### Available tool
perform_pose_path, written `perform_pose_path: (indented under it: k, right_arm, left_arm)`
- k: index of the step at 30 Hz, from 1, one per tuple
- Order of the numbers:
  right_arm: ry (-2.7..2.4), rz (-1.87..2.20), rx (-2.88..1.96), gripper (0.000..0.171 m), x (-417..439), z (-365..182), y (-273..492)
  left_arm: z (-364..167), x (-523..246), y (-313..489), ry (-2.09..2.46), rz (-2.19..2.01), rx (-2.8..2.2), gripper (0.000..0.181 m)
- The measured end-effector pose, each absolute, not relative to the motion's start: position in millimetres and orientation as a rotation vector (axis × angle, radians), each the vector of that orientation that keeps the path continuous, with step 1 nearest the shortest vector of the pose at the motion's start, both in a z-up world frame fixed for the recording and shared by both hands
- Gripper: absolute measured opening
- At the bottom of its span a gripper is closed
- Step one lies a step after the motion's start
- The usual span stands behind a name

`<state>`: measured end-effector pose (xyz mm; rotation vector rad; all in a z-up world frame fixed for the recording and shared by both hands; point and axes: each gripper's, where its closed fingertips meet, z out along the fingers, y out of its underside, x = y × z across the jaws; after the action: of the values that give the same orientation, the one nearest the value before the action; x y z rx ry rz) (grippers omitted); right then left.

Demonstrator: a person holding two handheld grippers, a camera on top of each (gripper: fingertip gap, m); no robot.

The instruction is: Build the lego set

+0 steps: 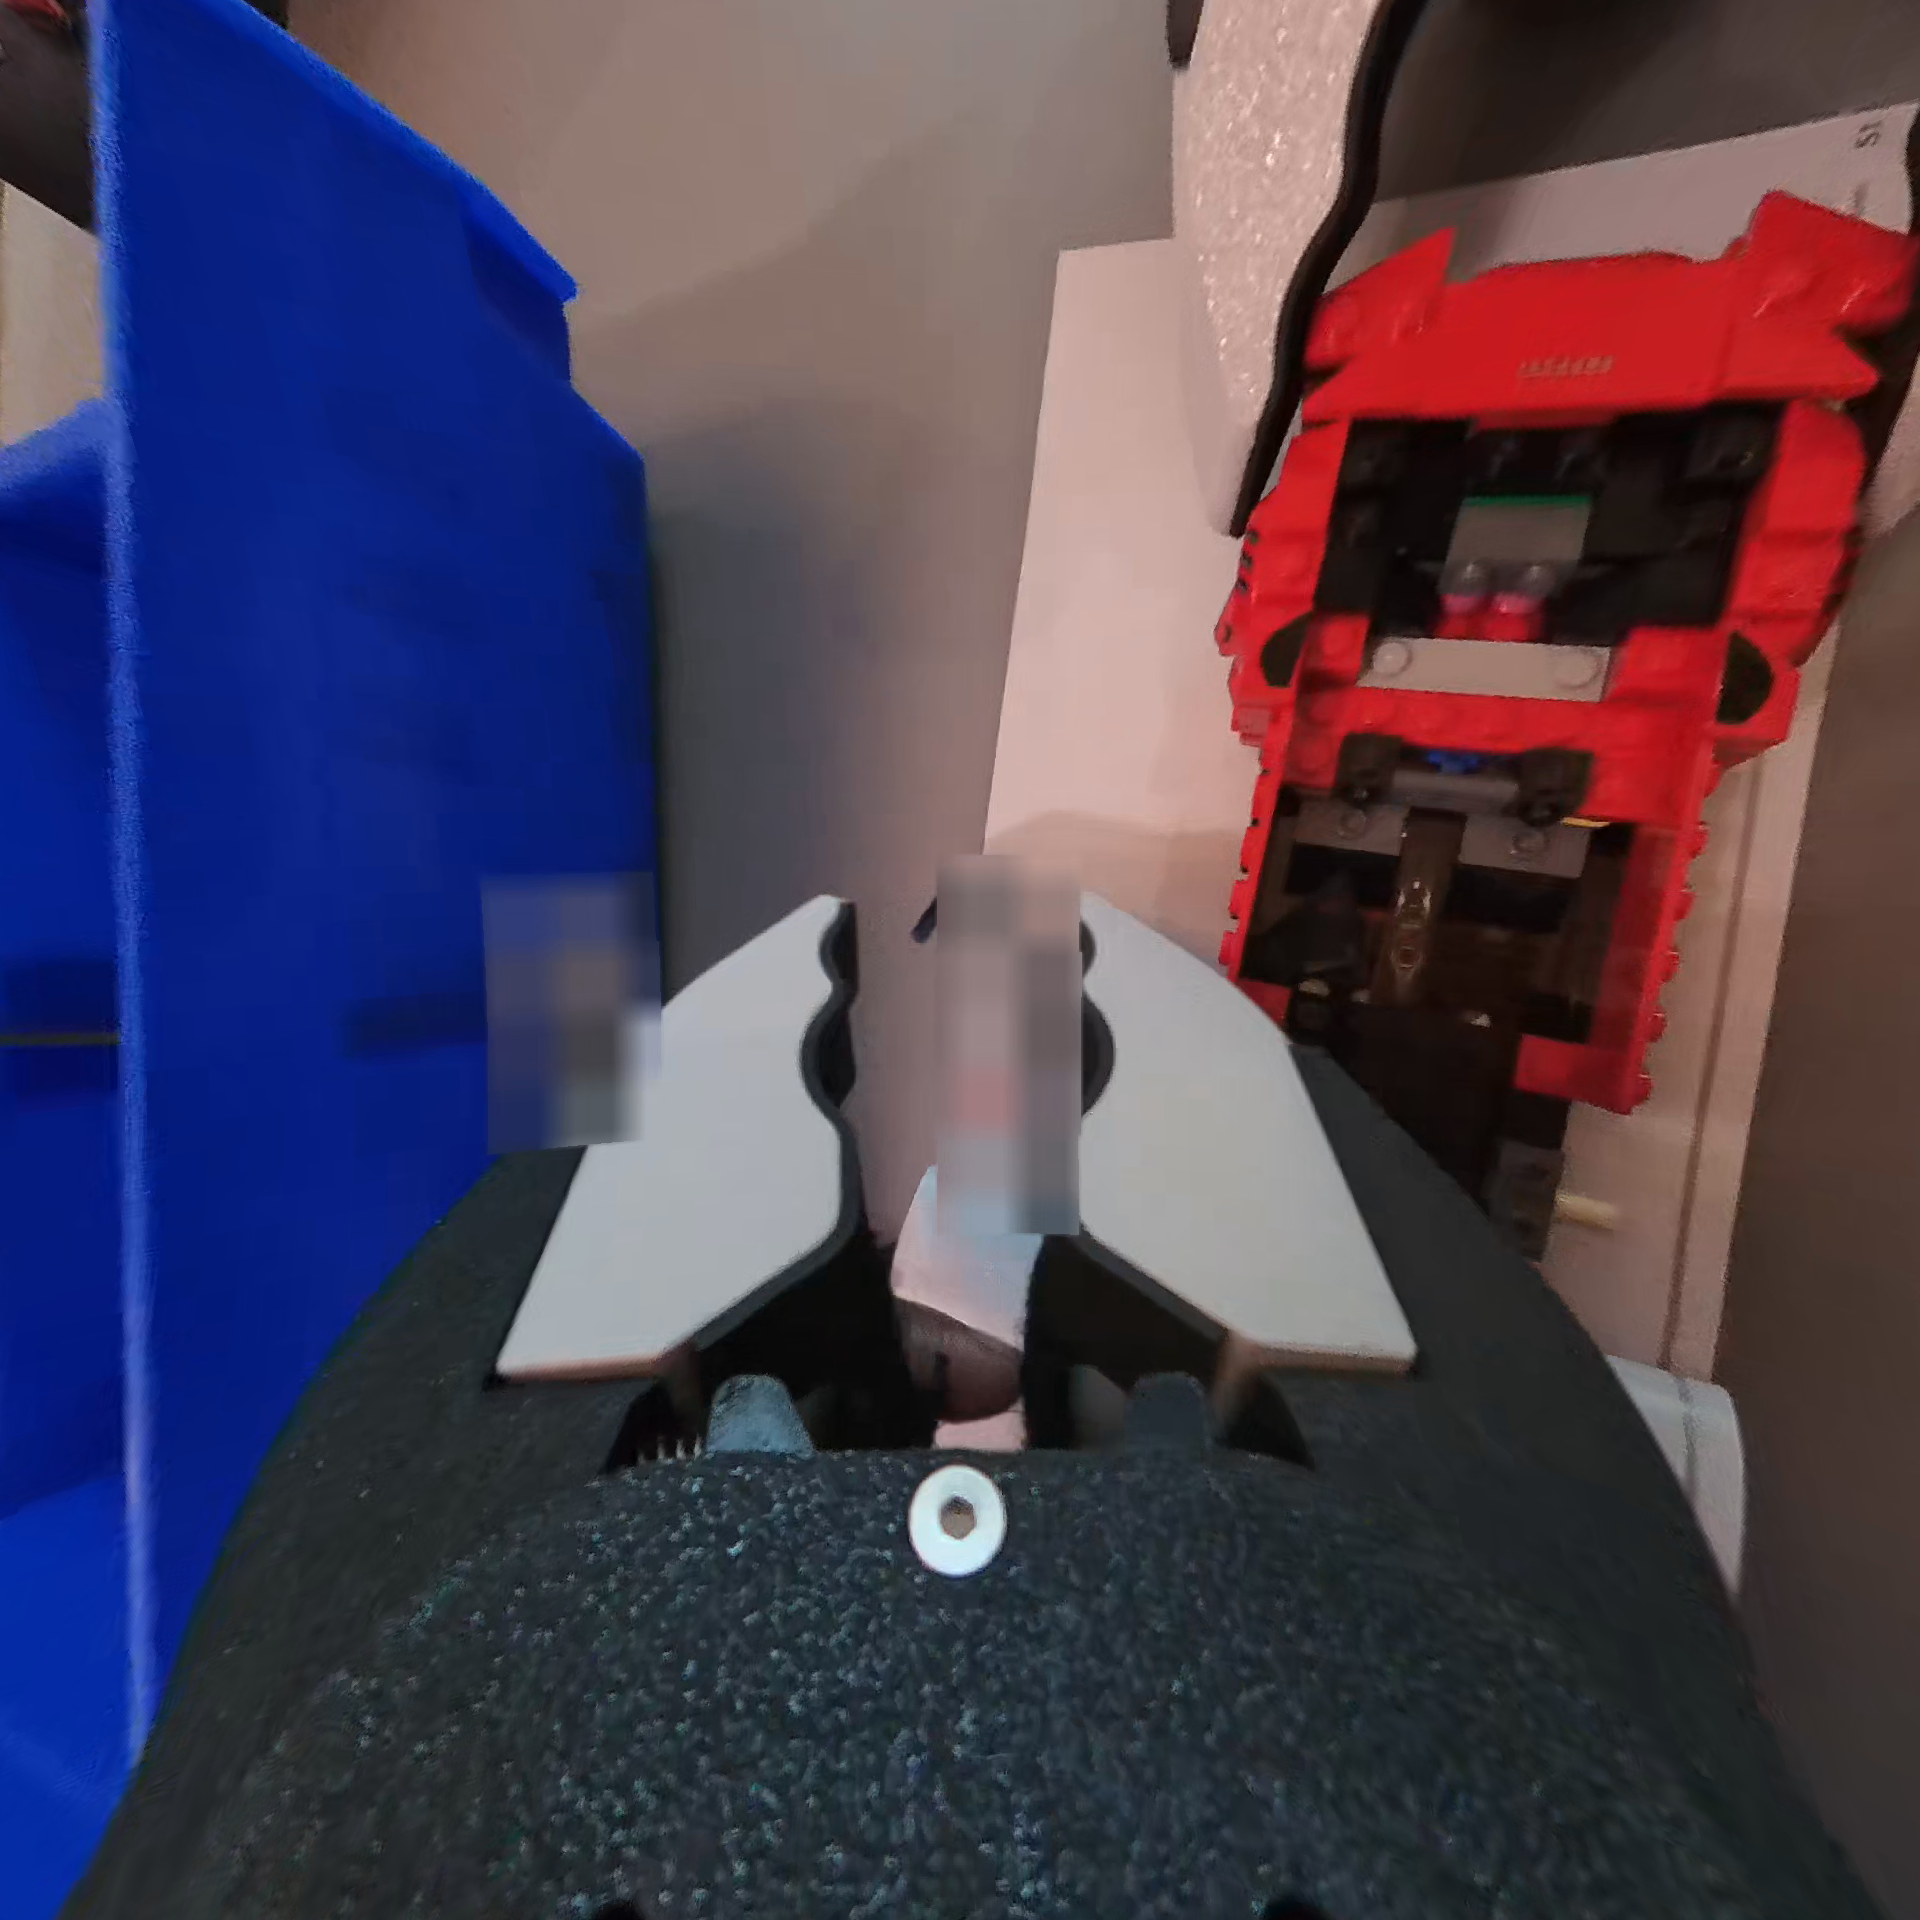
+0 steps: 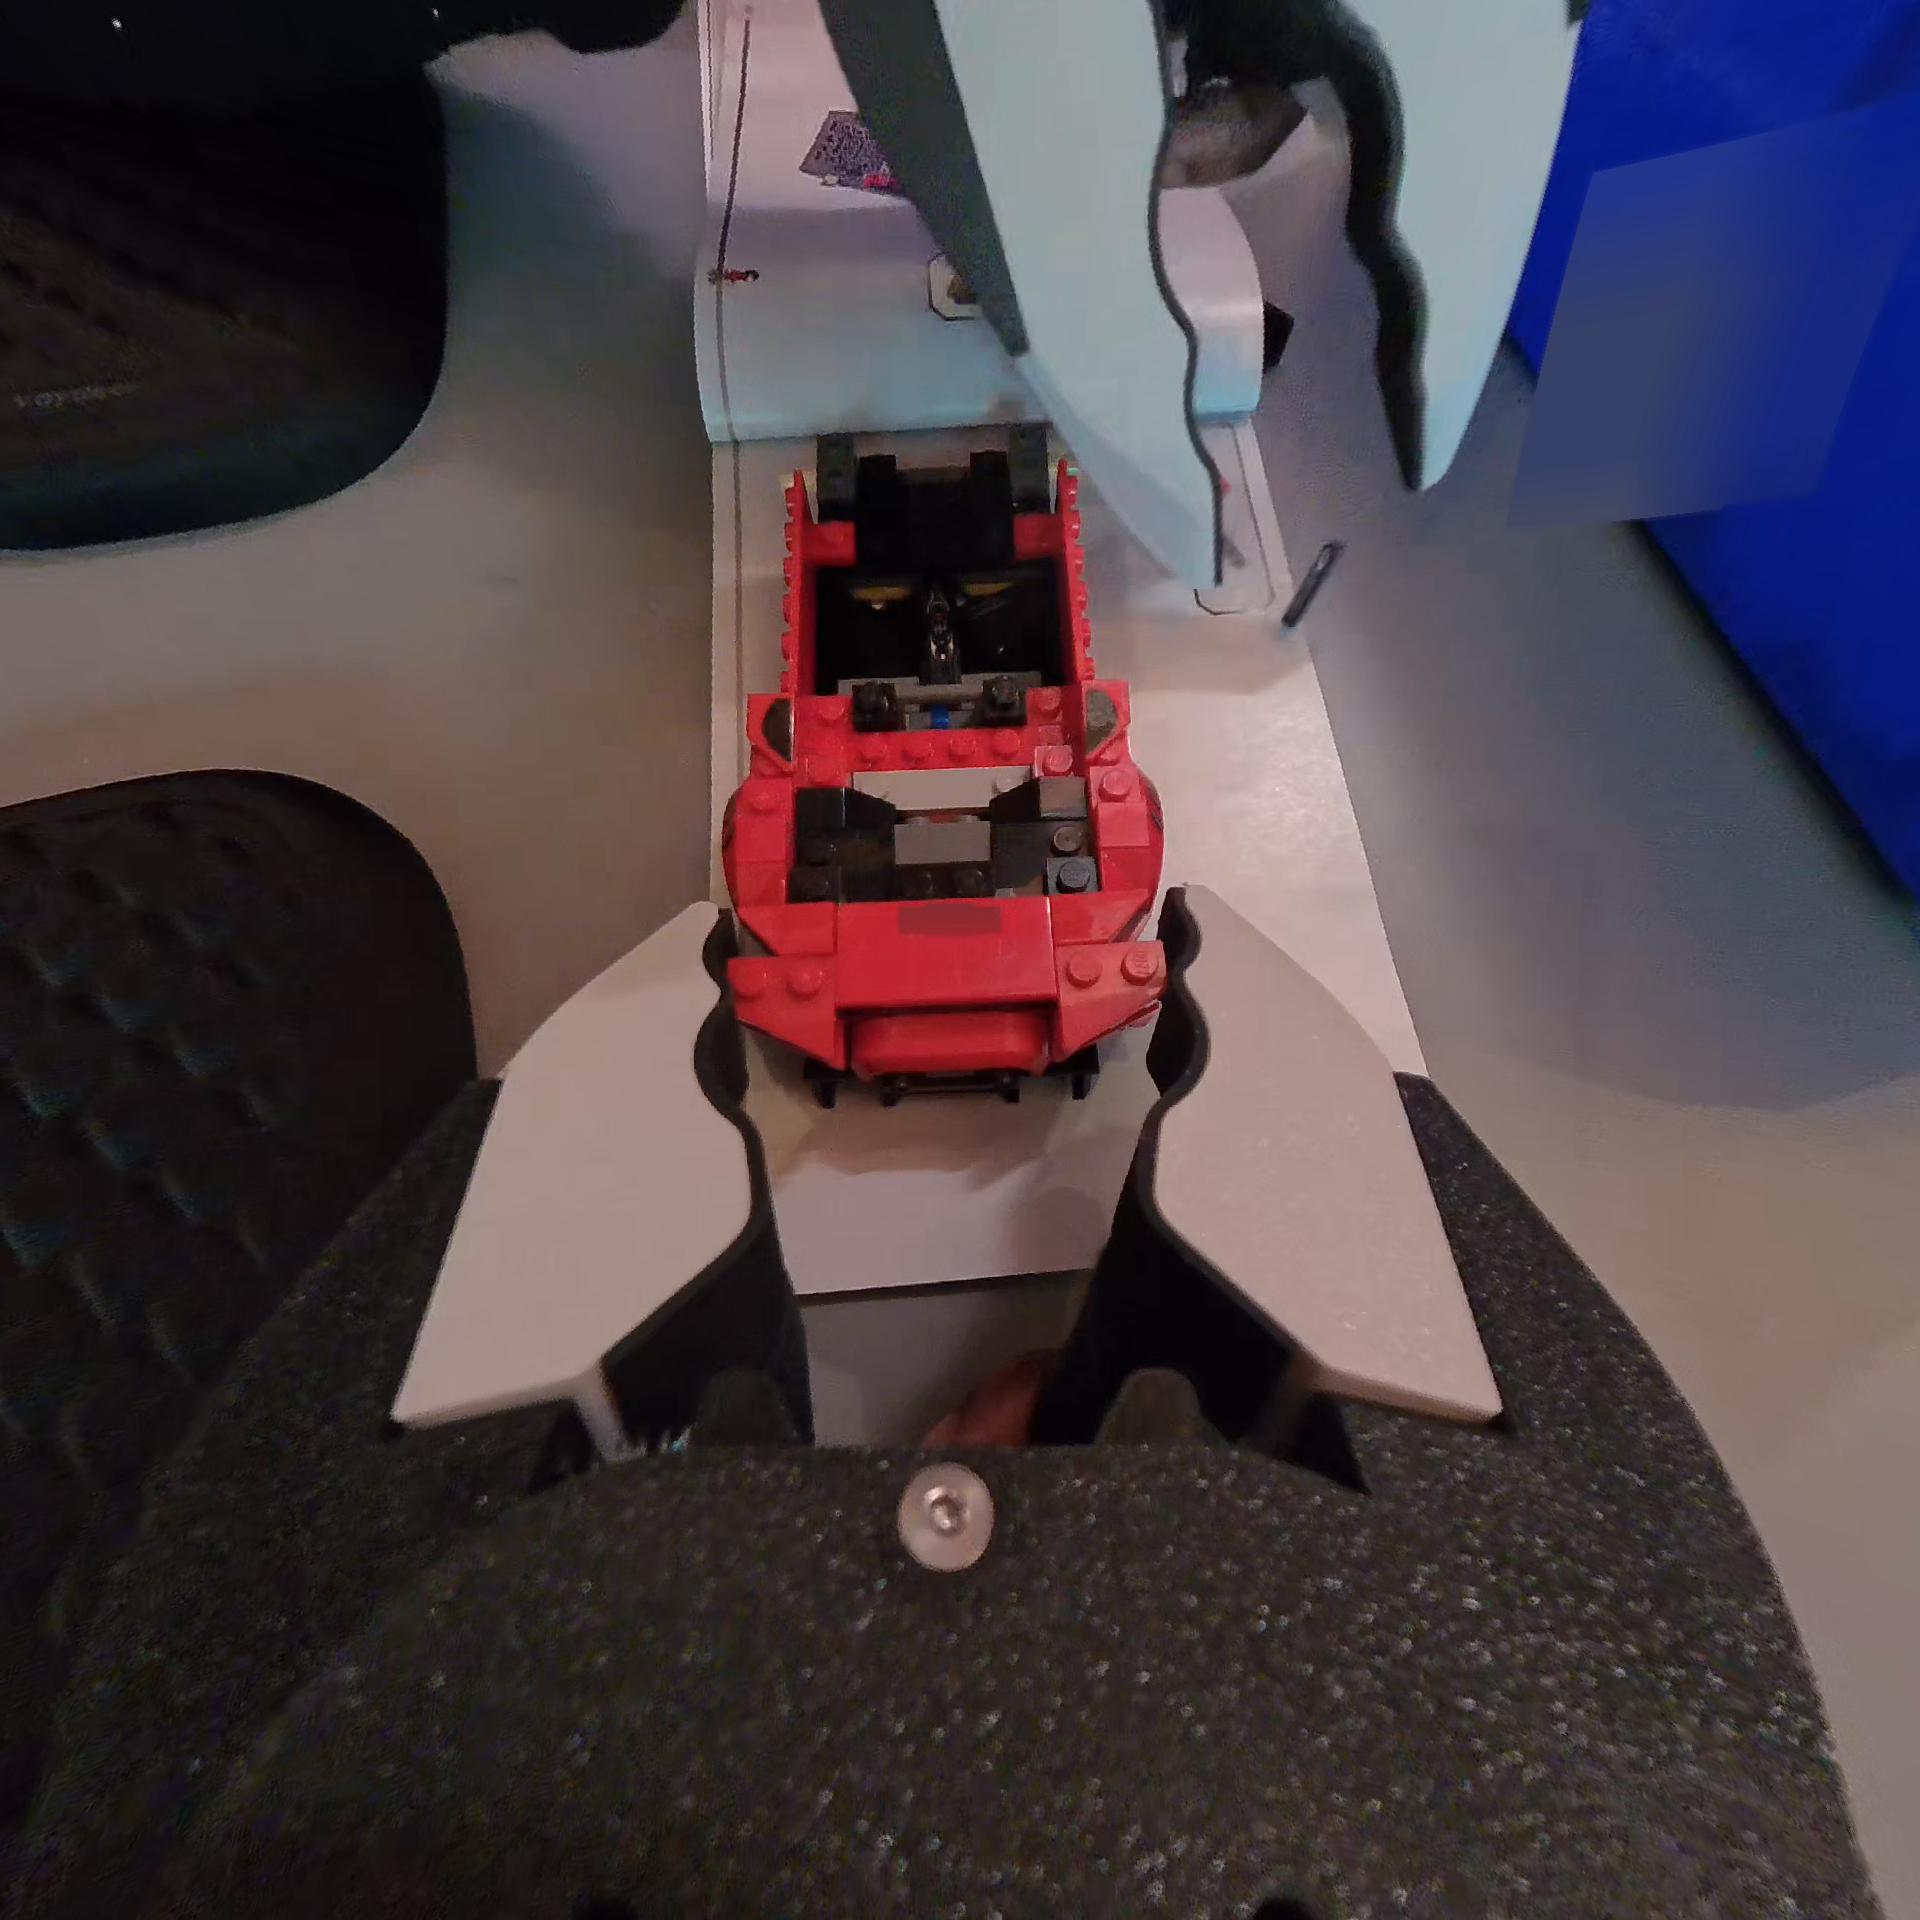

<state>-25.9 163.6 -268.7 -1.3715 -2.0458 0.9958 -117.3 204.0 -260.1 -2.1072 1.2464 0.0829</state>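
A partly built red and black lego car (image 2: 940, 831) stands on a white instruction sheet (image 2: 1226, 790). My right gripper (image 2: 945, 925) is open, with its fingers on either side of the car's near end. I cannot tell if they touch it. The car also shows in the left wrist view (image 1: 1538, 665), with a right finger (image 1: 1247, 156) beside its far end. My left gripper (image 1: 966, 914) is open beyond the car's other end, hovering above the sheet. It also shows in the right wrist view (image 2: 1314, 520). A small dark piece (image 2: 1311, 584) lies below its fingertips.
A blue bin (image 1: 312, 727) stands close to the left of my left gripper and shows at the right in the right wrist view (image 2: 1766, 312). Two black textured objects (image 2: 208, 260) (image 2: 208, 1039) lie left of the sheet on the grey table (image 2: 1558, 831).
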Motion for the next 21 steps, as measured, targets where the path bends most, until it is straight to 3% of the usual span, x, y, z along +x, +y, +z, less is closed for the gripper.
perform_pose_path:
  k: [3, 8, 12, 21]
  right_arm:
    - [-2.046, 0.996, -1.372, 0.076, -26, -269, 164]
    - [-2.065, 1.025, -1.355, 0.079, -23, -268, 160]
    - [-2.047, 1.051, -1.380, 0.084, -23, -266, 161]
    - [-2.064, 0.955, -1.341, 0.077, -27, -270, 162]
  left_arm:
    - [-247, -112, 199, 1.241, 0.013, -2.067, 0.035]
    - [-221, -80, 173, 1.281, -0.210, -1.898, 0.002]
    - [-229, -52, 154, 1.396, -0.272, -1.863, 0.002]
    - [-237, -36, 147, 1.457, -0.301, -1.810, 0.002]
